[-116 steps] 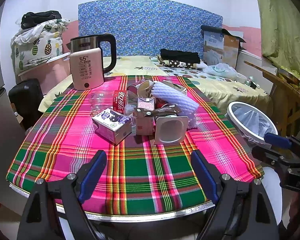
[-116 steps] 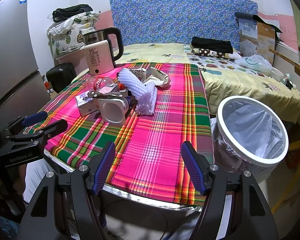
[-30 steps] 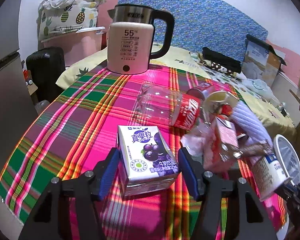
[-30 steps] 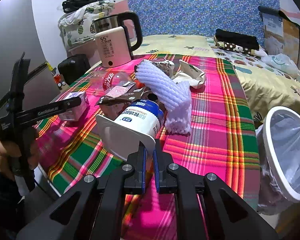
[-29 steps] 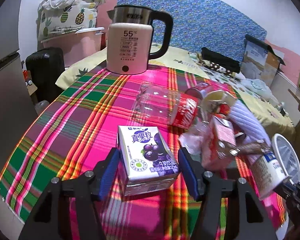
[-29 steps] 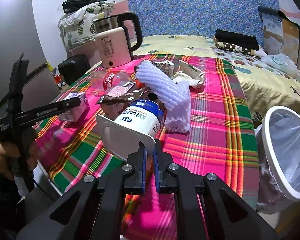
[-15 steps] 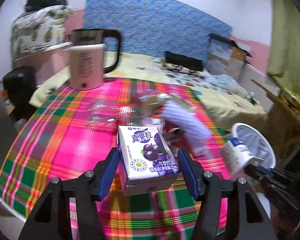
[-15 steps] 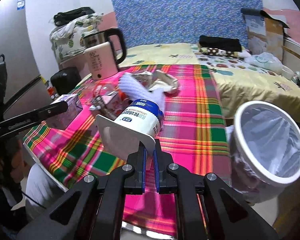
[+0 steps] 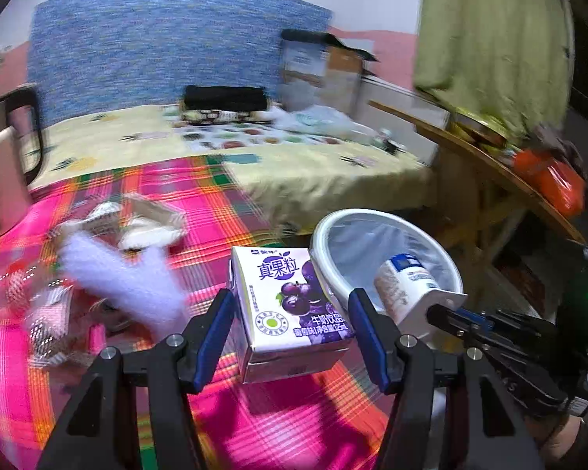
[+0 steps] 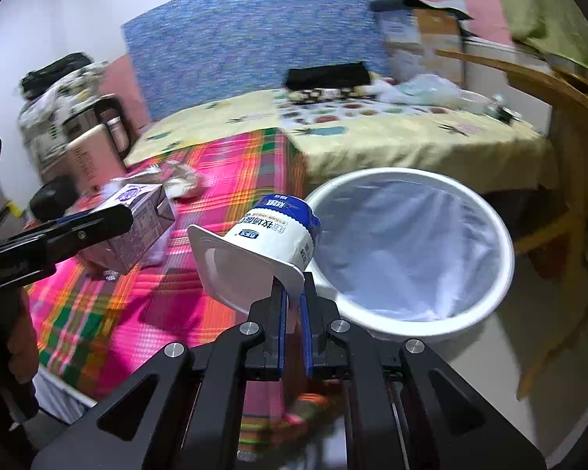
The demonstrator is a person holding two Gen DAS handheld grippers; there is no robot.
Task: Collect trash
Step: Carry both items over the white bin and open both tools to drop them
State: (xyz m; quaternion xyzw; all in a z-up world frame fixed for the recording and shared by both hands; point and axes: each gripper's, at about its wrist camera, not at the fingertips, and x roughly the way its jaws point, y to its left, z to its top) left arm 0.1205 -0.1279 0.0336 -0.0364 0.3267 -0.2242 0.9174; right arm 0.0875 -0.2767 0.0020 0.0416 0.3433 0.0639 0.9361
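Over the bench's (image 9: 254, 423) right edge, the right claw (image 10: 292, 313) pinches the square rim of a yogurt cup (image 10: 272, 241), whose long axis tilts up and away, base toward the white bin (image 10: 490, 286). The left claw (image 9: 290, 329) clamps a purple blueberry milk carton (image 9: 290, 301), printed face up. A second ago both sat low over the trash pile; now they hang beside the bin, which holds only its liner (image 10: 403, 250).
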